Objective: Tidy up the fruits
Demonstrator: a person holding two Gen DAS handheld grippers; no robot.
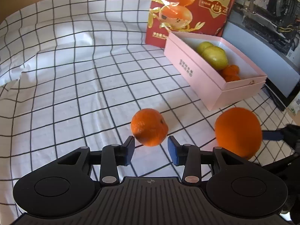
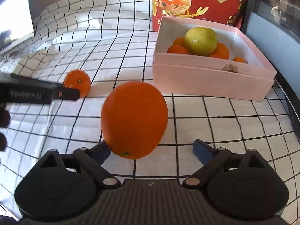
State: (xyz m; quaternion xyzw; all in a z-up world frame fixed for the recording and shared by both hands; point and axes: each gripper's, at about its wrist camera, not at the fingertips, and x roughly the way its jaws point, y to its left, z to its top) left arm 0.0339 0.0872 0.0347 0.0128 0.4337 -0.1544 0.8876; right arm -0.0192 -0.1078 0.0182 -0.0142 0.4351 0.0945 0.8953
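Observation:
A small orange mandarin (image 1: 149, 129) lies on the checked cloth just beyond my left gripper (image 1: 151, 146), whose fingers stand open on either side of its near end. It also shows in the right wrist view (image 2: 77, 82). A large orange (image 2: 134, 119) lies on the cloth between the wide-open fingers of my right gripper (image 2: 151, 150), close to the left finger; it shows in the left wrist view (image 1: 238, 131) too. A pink box (image 2: 210, 76) holds a green pear (image 2: 201, 41) and several mandarins (image 2: 178, 49).
A red printed bag (image 1: 189, 9) stands behind the pink box (image 1: 198, 75). A dark-framed pane (image 1: 262, 43) runs along the right. The cloth (image 1: 75, 75) is wrinkled at the left. A screen (image 2: 13, 18) stands at far left in the right wrist view.

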